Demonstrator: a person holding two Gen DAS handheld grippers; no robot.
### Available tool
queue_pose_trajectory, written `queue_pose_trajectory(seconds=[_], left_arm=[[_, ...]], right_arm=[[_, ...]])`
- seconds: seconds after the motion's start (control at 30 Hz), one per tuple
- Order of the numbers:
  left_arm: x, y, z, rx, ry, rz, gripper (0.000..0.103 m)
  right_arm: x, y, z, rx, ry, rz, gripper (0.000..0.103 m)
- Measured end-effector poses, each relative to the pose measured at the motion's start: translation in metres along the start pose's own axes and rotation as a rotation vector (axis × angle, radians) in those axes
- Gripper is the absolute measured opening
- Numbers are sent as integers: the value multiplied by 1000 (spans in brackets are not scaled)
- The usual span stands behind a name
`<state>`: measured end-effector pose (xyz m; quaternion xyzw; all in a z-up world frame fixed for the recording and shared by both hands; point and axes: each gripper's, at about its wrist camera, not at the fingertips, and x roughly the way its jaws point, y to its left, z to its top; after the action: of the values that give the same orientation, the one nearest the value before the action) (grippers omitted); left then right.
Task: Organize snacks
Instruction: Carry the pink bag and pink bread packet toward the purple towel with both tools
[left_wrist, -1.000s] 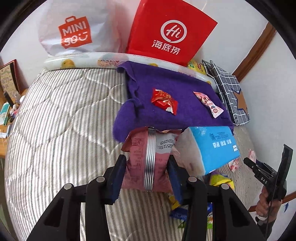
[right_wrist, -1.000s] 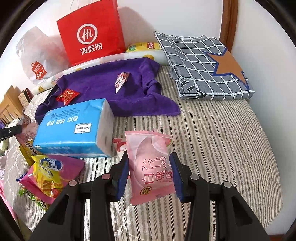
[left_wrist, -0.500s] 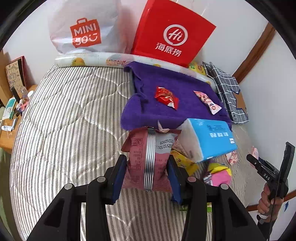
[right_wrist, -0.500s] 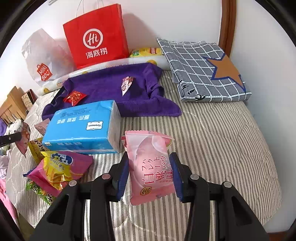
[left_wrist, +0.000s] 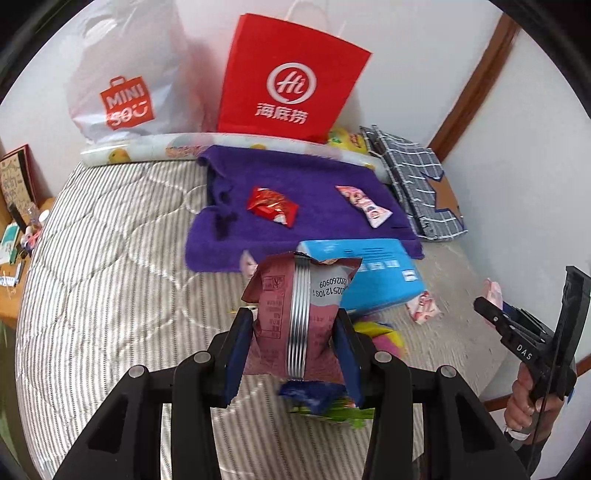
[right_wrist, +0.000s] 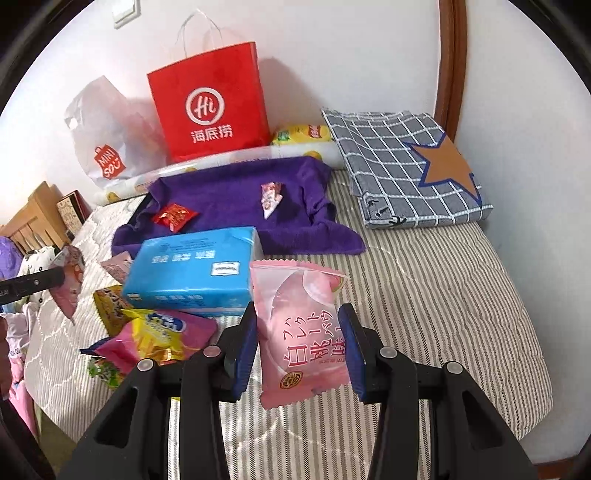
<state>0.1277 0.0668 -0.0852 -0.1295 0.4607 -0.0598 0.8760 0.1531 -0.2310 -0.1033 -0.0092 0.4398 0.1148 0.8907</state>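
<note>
My left gripper (left_wrist: 295, 328) is shut on a dusty-pink snack packet (left_wrist: 295, 317), held above the striped bed in front of the purple towel (left_wrist: 314, 206). My right gripper (right_wrist: 301, 347) is shut on a pale pink wrapped pastry (right_wrist: 301, 332), held above the bed, in front of the towel (right_wrist: 229, 199). On the towel lie a red candy packet (left_wrist: 272, 205) and a pink-white packet (left_wrist: 364, 205); both also show in the right wrist view, the red one (right_wrist: 173, 215) and the pink-white one (right_wrist: 270, 197). A loose pile of snack bags (right_wrist: 147, 336) lies beside the blue tissue pack (right_wrist: 195, 269).
A red paper bag (left_wrist: 288, 79) and a white plastic bag (left_wrist: 125, 85) stand against the wall behind the towel. A folded checked cloth with a star (right_wrist: 406, 166) lies at the right. A wooden nightstand (left_wrist: 14, 229) stands left of the bed.
The left gripper has drawn back and to the left with its packet, so the towel looks farther away. The right gripper has pulled back slightly with the pastry.
</note>
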Motion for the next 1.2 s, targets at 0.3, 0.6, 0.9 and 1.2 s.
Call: queue_pose_trajectory(seconds=[0.3, 0.6, 0.9, 1.2], left_arm=[[-2, -34, 10, 44, -12, -38, 42], [-3, -52, 29, 73, -32, -56, 42], [1, -52, 44, 75, -38, -53, 42], [13, -49, 56, 70, -28, -55, 42]], right_arm=[[-13, 21, 14, -22, -34, 49, 42], [-19, 35, 35, -38, -66, 80, 42], [-12, 44, 55, -48, -77, 95, 42], [2, 48, 67, -55, -68, 102, 42]])
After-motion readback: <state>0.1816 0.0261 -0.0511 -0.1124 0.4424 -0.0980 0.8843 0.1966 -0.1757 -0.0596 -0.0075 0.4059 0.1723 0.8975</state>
